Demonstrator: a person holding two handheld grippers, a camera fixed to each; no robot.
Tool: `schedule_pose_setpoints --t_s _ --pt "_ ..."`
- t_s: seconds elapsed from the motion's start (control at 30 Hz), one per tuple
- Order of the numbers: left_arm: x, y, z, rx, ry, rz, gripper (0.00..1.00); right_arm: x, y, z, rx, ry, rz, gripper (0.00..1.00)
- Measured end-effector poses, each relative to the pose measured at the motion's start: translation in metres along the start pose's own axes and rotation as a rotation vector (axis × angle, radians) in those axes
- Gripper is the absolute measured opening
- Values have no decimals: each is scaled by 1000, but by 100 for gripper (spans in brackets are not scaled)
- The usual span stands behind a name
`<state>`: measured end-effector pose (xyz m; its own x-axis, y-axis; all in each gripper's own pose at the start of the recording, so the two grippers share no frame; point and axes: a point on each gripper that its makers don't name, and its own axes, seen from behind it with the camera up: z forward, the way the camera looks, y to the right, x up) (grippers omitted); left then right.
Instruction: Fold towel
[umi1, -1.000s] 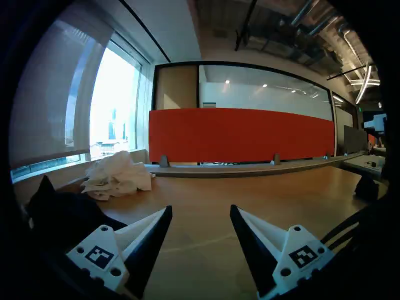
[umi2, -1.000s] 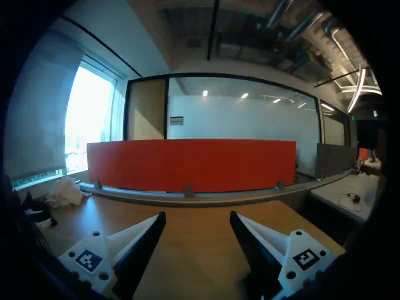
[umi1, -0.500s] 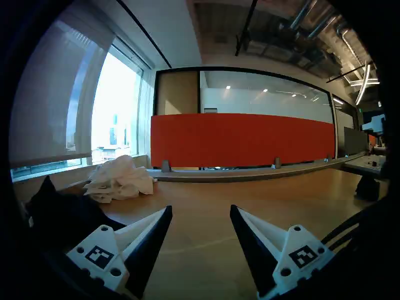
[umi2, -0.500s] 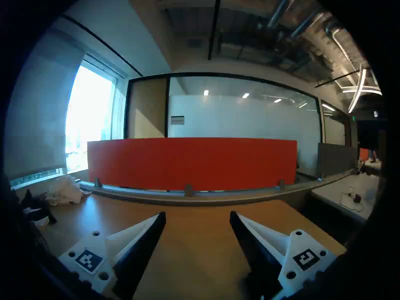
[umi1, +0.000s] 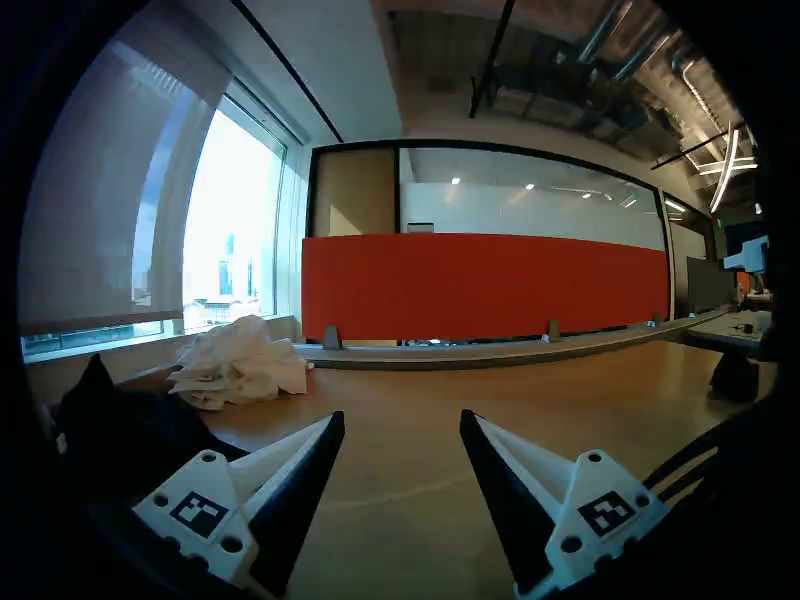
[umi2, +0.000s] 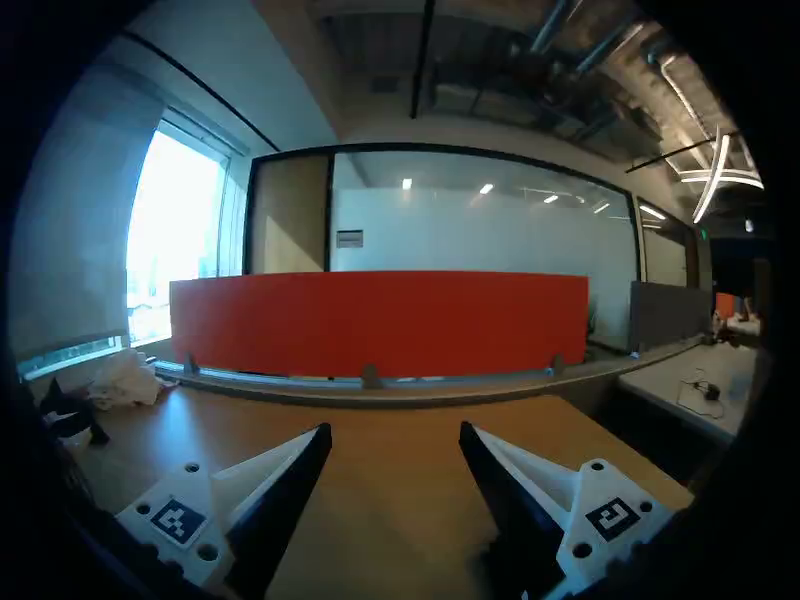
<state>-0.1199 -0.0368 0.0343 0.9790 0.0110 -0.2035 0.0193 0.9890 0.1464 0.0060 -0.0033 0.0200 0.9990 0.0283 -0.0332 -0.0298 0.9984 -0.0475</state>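
A crumpled white towel (umi1: 238, 362) lies in a heap on the wooden table (umi1: 420, 440), at the far left near the window. My left gripper (umi1: 400, 425) hovers low over the table, open and holding nothing, with the towel ahead of it and to the left. In the right gripper view the same towel (umi2: 125, 378) looks small at the far left edge. My right gripper (umi2: 393, 435) is open too, over bare wood, well away from the towel.
A red divider panel (umi1: 485, 285) runs along the table's far edge. A dark object (umi1: 120, 430) sits at the left, just in front of the towel. Another dark object (umi1: 733, 375) stands at the right. A second desk (umi2: 690, 385) lies beyond the table's right edge.
Both views have tilted slightly: the towel and red panel sit a little lower in the left gripper view and a little higher in the right gripper view. Both grippers stay open.
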Motion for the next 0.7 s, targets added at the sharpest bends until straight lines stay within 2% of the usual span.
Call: schedule_pose_setpoints --t_s 0.17,0.4,0.7 --pt "-1 0 0 1 0 0 85 0 8 -1 -12 9 -9 99" --pt "0 0 0 0 1 1 85 7 12 -2 -22 57 -42 99" --pt "-1 0 0 0 0 1 85 -21 19 -6 -35 60 -65 100"
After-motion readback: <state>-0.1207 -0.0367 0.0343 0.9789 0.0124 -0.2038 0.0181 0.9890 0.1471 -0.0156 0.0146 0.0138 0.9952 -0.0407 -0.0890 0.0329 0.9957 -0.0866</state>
